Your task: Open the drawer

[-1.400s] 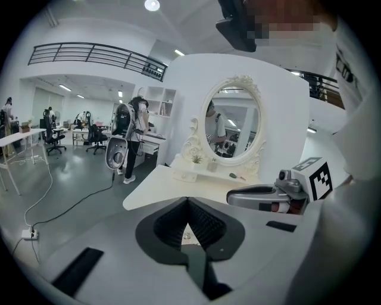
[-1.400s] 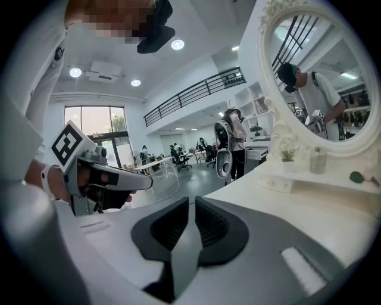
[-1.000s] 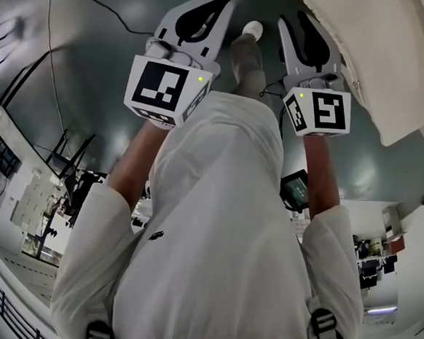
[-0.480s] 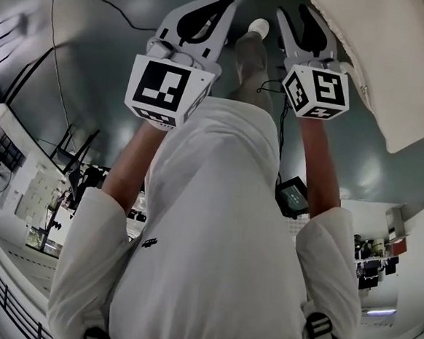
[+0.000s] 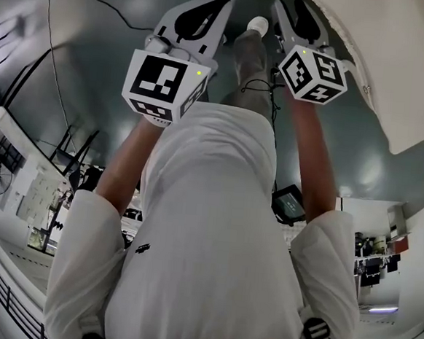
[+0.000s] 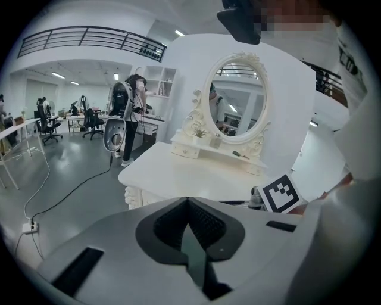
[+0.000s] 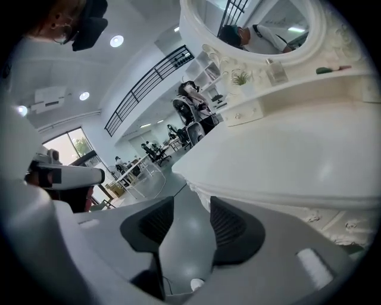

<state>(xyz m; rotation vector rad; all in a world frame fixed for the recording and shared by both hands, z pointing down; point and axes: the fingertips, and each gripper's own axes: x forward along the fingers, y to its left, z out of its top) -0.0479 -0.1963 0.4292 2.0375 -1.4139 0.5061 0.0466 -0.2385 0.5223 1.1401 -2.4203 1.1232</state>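
- While the right tool point(image 7: 191, 205) holds its jaws apart, having just been opening, nothing stands between them but grey floor and the desk's front edge. Closing from here would likely catch carved trim, not a handle.
- The left tool point(image 6: 187, 205) has its jaws pressed together and empty. If it goes in first, I judge it could only knock against things.
- The small drawer point(image 6: 186, 151) sits in the base of the mirror point(image 6: 238, 98), along the rear edge of the desk point(image 6: 190, 176). Whether the desk's front holds another I cannot tell.
- A hard pull might drag that light base forward and tip the bottle point(image 7: 275, 72) or the plant point(image 7: 240, 78) on it.
- The desk is white and glossy, bare across its front and middle. A smooth little knob may slip from the pads.
- The room is an open office with a shiny floor point(image 6: 65, 179). A cable point(image 6: 71, 190) trails off the desk's left side and could snag a foot. People and chairs are well apart at the back.
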